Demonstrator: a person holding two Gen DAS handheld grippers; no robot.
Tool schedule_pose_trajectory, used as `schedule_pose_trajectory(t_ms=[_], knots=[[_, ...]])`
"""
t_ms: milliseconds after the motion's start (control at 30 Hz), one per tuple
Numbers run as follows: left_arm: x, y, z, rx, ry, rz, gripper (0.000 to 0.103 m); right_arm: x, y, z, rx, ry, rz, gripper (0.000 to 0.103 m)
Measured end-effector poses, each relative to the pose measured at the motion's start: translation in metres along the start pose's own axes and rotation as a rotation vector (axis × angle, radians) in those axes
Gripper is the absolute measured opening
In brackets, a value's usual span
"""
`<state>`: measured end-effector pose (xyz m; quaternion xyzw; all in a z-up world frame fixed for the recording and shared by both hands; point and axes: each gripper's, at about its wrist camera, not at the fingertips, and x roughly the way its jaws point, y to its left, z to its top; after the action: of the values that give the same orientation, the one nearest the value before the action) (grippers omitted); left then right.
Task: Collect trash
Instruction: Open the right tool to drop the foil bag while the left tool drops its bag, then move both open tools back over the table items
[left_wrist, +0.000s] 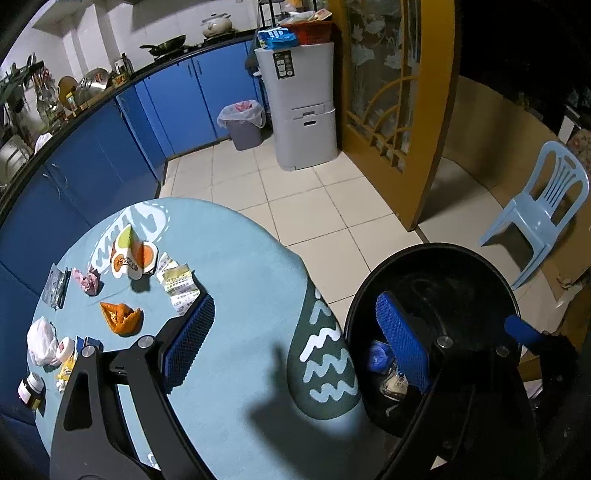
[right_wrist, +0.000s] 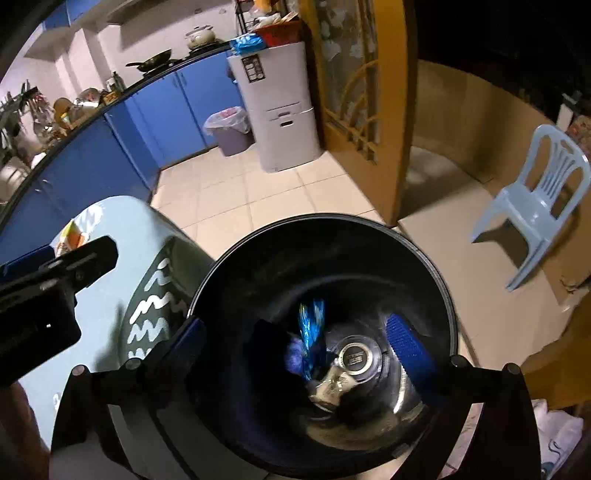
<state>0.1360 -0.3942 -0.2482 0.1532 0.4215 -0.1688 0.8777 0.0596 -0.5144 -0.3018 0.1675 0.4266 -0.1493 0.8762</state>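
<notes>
My left gripper (left_wrist: 295, 347) and right gripper (right_wrist: 299, 354) both gape empty. Trash litters the blue table (left_wrist: 236, 266) at lower left; the black bin (left_wrist: 436, 280) beside it holds wrappers. Tiled floor (left_wrist: 295, 192), blue cabinets (left_wrist: 177, 96) upper left.

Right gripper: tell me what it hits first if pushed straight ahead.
Probably the trash inside the black bin: the open right gripper points into its mouth, with a blurred blue wrapper nearest in line. Depth is unclear.

Bin (left_wrist: 436, 273) right of table (left_wrist: 236, 280)
</notes>
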Motion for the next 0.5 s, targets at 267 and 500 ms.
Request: schedule_pose_trajectory(t_ms=[267,500], knots=[[-0.007,0.012,-0.004,-0.018,-0.001,-0.001,0.088,-0.003,0.007,0.002,-0.010,0.007,-0.003,0.096],[-0.021,0.035,-0.009,-0.042,-0.021,0.022,0.089,-0.012,0.033,0.004,-0.046,-0.007,0.034,0.096]])
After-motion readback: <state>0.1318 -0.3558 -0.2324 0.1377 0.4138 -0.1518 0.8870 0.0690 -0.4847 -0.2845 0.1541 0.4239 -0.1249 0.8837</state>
